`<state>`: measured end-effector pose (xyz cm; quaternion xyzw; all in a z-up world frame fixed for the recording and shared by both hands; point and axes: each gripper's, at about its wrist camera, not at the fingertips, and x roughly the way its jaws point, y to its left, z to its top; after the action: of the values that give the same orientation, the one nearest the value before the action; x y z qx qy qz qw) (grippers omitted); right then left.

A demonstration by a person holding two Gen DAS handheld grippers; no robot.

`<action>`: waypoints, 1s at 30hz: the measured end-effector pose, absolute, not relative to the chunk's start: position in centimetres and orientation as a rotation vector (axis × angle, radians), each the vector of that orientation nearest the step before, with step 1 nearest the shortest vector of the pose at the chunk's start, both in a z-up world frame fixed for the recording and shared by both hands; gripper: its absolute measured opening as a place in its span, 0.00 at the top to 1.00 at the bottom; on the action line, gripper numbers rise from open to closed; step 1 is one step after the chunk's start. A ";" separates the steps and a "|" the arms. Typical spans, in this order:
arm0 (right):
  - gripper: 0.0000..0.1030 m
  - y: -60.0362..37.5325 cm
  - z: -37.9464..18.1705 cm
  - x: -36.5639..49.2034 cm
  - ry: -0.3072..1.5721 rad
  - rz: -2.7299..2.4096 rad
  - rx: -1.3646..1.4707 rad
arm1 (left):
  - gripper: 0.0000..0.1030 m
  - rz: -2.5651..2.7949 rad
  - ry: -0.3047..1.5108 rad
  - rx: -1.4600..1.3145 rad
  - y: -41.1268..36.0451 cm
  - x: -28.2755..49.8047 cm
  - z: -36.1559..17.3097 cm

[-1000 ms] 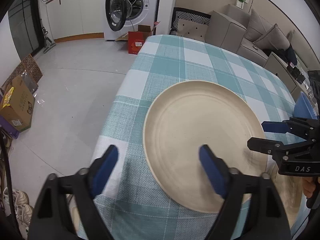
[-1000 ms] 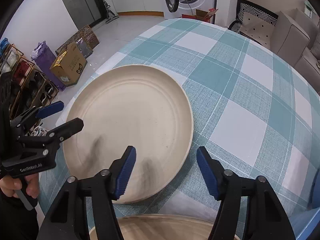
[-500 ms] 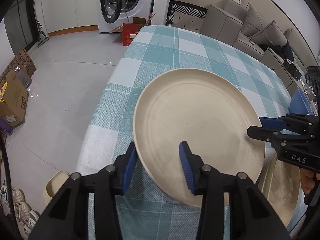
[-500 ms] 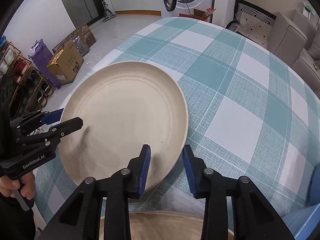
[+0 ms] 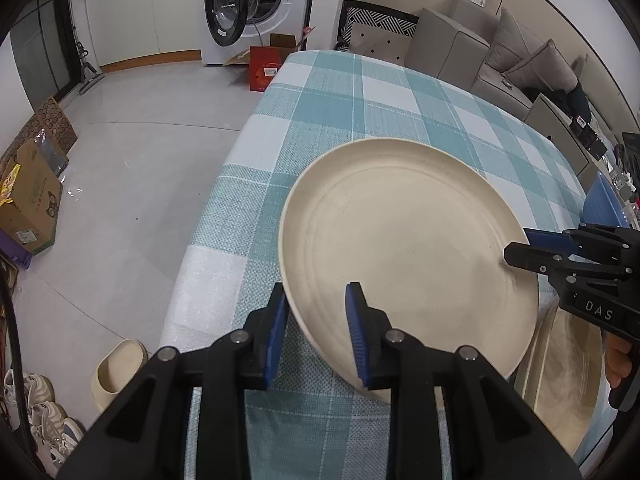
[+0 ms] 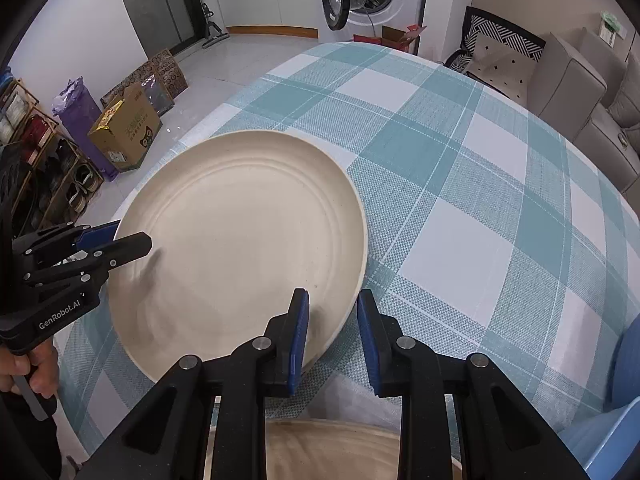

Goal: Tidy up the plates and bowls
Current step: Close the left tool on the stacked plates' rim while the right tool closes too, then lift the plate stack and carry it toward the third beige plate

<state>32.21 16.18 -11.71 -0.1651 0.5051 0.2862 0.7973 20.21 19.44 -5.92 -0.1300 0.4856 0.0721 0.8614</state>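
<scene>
On the checked tablecloth, left wrist view, a cream plate sits tilted, its near edge raised. The left gripper, jaws just closed, clamps the plate's rim at 7 o'clock, one pad under and one over. The right gripper grips the rim at 3 o'clock. A second plate lies at 4 o'clock, partly under the first.

Right wrist view: the right gripper, jaws just closed, clamps the plate at its 5 o'clock rim. The left gripper holds the 9 o'clock rim.
</scene>
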 end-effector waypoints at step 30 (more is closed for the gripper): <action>0.75 14.8 -8.0 29.5 0.963 0.635 -0.372 | 0.73 0.163 0.906 -0.230 18.3 18.0 -1.2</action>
<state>29.45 14.83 -8.02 -0.1749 0.4527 0.2982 0.8219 18.01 18.25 -1.21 -0.1108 0.4364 0.0787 0.8894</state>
